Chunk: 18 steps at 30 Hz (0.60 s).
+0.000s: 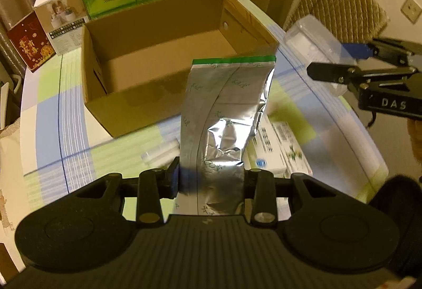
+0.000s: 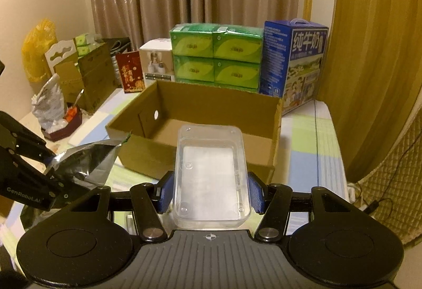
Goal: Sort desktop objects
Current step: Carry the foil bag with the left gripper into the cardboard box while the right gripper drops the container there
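Two things are off the table at once, each clamped in its own gripper and pointed toward the open cardboard box [image 1: 168, 56], which looks like the sorting destination. In the left wrist view, the left gripper [image 1: 211, 180] has its fingers closed on the lower end of a crinkled silver foil pouch [image 1: 226, 114]. The pouch stands upright at the centre of the frame, its green-edged top overlapping the box's near wall, so it seems held by the bottom to be lowered in top first. Below it on the checked table [image 1: 52, 109] lie a small clear tube [image 1: 161, 153] at lower centre and flat white packets [image 1: 279, 154] just right of the pouch, probably awaiting sorting.

In the right wrist view, the right gripper [image 2: 211, 191] has its blue fingers [image 2: 166, 192] pressed against both long sides of a clear plastic container [image 2: 211, 175], held level in the centre of the frame, with its far end over the box's near wall. The box looks empty inside.

Behind the box, from left to right, stand a red card box [image 2: 130, 71], a white carton [image 2: 157, 62], stacked green tissue packs [image 2: 216, 56] and a blue milk carton [image 2: 295, 59]. The near wall must be cleared, and both loads close together could collide.
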Each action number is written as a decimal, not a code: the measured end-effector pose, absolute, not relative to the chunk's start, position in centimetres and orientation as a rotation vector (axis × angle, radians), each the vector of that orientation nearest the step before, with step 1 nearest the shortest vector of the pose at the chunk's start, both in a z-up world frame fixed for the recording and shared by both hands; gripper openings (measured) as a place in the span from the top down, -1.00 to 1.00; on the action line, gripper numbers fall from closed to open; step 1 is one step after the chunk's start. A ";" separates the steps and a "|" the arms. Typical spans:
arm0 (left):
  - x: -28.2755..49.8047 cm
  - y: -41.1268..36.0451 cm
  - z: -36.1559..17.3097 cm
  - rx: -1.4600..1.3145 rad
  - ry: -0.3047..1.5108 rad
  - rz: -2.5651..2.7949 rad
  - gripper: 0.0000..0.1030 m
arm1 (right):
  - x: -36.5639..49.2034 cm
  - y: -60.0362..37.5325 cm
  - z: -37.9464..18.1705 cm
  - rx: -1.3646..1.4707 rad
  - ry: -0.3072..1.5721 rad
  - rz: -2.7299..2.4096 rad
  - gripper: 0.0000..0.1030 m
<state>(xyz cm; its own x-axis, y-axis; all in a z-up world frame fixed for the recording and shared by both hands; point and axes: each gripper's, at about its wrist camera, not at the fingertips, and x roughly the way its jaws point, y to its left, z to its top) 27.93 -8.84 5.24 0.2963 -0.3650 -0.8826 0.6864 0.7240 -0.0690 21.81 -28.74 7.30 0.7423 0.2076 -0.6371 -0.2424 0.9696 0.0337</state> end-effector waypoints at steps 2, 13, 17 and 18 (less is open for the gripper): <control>29.3 -9.1 5.9 0.332 1.046 -0.706 0.37 | 23.2 -28.8 7.6 -0.042 0.691 0.237 -0.05; 40.7 -13.1 8.5 0.232 1.010 -0.673 0.37 | 33.8 -29.6 6.6 0.037 0.718 0.188 -0.05; 44.1 -14.2 7.4 0.200 0.989 -0.646 0.37 | 36.9 -30.5 4.9 0.050 0.741 0.164 -0.05; 44.9 -14.3 7.0 0.193 0.987 -0.637 0.37 | 37.5 -30.7 4.4 0.049 0.745 0.157 -0.05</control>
